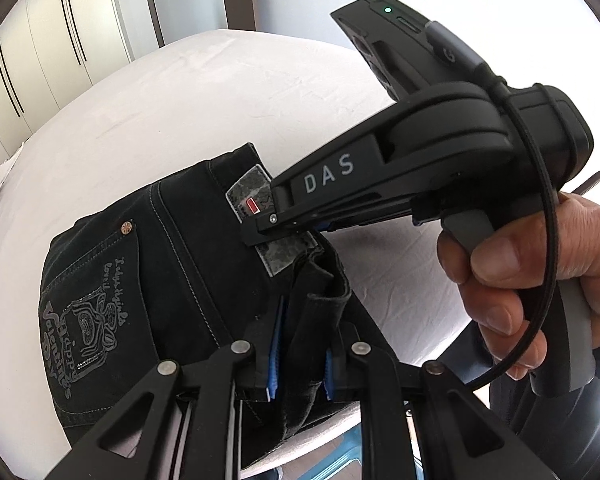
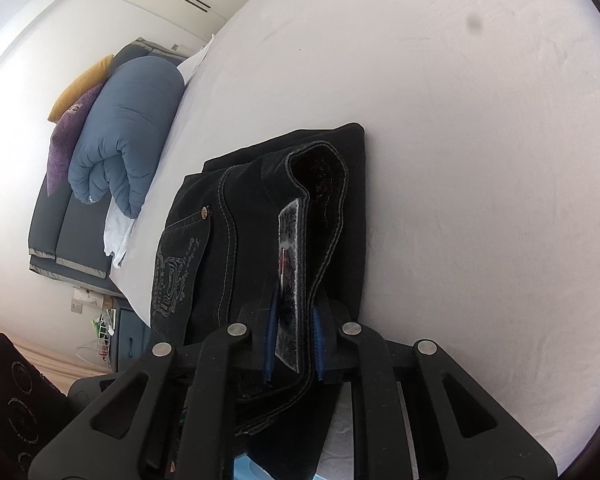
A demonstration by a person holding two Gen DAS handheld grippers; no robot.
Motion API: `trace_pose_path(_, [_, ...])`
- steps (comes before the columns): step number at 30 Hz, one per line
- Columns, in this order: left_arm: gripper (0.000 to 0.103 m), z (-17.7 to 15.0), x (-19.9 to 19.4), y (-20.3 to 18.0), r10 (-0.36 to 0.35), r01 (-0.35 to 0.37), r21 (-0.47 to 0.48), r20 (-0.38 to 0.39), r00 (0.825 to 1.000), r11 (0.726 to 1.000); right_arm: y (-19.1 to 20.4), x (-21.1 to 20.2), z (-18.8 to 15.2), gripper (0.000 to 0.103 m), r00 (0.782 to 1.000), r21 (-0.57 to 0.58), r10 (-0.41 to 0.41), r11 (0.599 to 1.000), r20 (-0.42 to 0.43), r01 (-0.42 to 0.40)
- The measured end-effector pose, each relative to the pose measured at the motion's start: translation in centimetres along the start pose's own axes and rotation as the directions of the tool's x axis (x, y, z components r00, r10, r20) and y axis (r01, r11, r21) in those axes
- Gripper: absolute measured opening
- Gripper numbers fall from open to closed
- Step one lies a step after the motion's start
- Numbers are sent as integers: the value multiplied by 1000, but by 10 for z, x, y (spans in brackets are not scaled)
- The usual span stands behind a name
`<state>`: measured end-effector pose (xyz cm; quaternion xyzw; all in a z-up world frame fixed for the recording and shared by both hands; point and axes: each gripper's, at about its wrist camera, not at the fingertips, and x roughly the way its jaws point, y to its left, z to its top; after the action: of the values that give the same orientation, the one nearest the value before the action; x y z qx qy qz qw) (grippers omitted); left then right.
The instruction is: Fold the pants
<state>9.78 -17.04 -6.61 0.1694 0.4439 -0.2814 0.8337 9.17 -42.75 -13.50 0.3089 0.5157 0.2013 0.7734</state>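
On bed (image 1: 180,92) | both grippers, left gripper (image 1: 300,356) and right gripper (image 2: 294,336), clamp pants (image 1: 172,264) waistband

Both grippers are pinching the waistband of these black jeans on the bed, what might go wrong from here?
The left hand-held gripper holds only a thin fold of the jeans, so the denim may slip out when lifted.

The right hand-held gripper clamps the waistband at the patch label, close beside the left one; the two tools could bump.

The jeans lie near the edge of the bed, so a slipped grip might let them slide off.
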Motion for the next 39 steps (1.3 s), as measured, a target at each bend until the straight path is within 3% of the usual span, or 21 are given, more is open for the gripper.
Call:
trace_pose_path(5, [19,3,17,7,-19,19,1,-2,1000,1000,-2,-3,-1,13,1000,-4,-14,1000,-1,14])
trace_pose_path(8, [37,2,19,9,-70,70,-38,-4,998,997,-16,0,-1,13,999,33,42,999,-21,-42])
trace_pose_path(10, [62,-2,10,19,-116,117,-84,8,993,990,-24,-1,0,17,997,48,75,996,-17,-74])
trace_pose_path(13, [77,-11,-20,46,-129,137,-153,63,990,979,-25,-8,-4,21,997,53,77,996,-10,-77])
trace_pose_path(20, [78,-33,-52,141,-52,87,-330,113,992,940,-27,-51,-7,25,999,98,22,995,43,-26])
trace_pose_path(22, [75,-34,-46,171,-19,57,-362,109,994,930,-13,-60,-3,25,996,79,78,993,49,-82])
trace_pose_path(24, [69,-21,-37,188,-32,68,-360,106,994,930,16,-57,-3,25,990,28,139,990,28,-140])
trace_pose_path(26, [50,-7,-24,205,-67,98,-358,100,993,929,37,-45,-4,25,989,-23,144,989,-18,-145])
trace_pose_path(28, [14,3,-3,219,-142,165,-385,89,986,908,44,-28,-5,25,988,-27,143,989,-55,-145])
trace_pose_path(30, [1,11,16,232,-181,189,-407,60,982,893,33,-6,-8,23,991,17,87,996,-97,-86])
trace_pose_path(32, [1,6,40,243,-206,195,-435,21,978,879,7,10,-14,0,992,94,28,995,-122,-16])
trace_pose_path(35, [0,-11,60,242,-216,186,-431,-21,976,883,-17,10,-22,0,990,189,113,977,-88,-94])
trace_pose_path(39, [0,-33,43,225,-149,126,-433,-19,989,893,-10,7,-24,0,995,130,60,990,-82,-49])
